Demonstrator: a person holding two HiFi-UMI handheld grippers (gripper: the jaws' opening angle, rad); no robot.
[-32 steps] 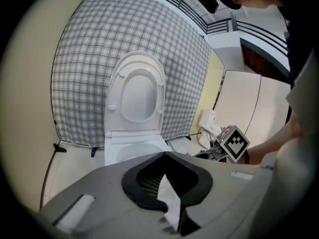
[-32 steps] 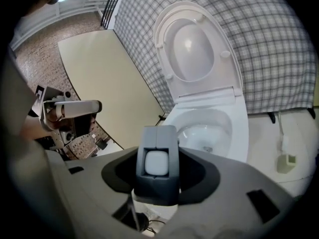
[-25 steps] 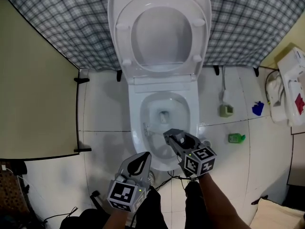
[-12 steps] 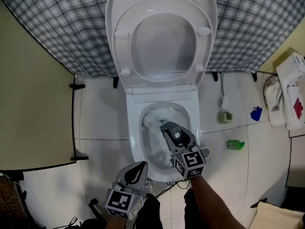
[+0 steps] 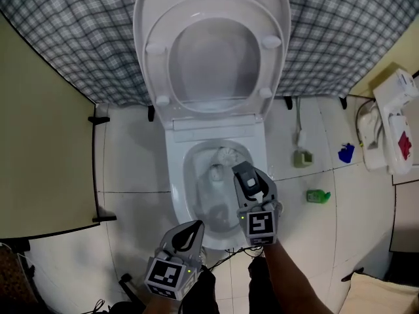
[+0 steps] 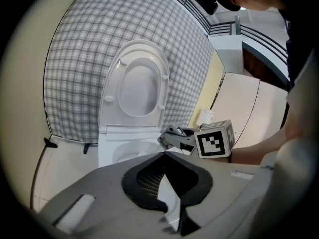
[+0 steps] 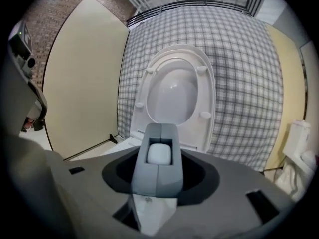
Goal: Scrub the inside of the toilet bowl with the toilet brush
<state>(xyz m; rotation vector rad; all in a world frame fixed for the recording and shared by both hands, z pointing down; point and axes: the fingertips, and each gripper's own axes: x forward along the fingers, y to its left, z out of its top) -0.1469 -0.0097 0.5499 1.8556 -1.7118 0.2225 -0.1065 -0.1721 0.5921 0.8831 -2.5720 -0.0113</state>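
The wall (image 5: 78, 25) behind is covered with a grey checked pattern, and a beige panel (image 5: 39, 123) stands at the left. The floor (image 5: 131, 162) has white tiles. The toilet (image 5: 171, 175) is in the middle with its lid (image 5: 209, 44) up against the wall.

The head view alone shows the inside of the bowl (image 5: 191, 175). There the bristle head of the brush (image 5: 227, 154) is at the back wall of the bowl, just above the drain hole. The right gripper view shows what the head view hides: the jaws of the right tool (image 5: 243, 172) are closed on the white end of the handle. The left gripper view shows this tool from the side, over the rim, with its marker cube and the forearm behind it.

The right forearm (image 5: 288, 280) reaches forward from the bottom edge, and its tool points down into the bowl. The left tool (image 5: 196, 224) is held low, before the front of the toilet and to the left of the other one. Its tips are together and it holds nothing.

On the floor at the right lie a small green thing (image 5: 318, 195) and a blue one (image 5: 346, 153).
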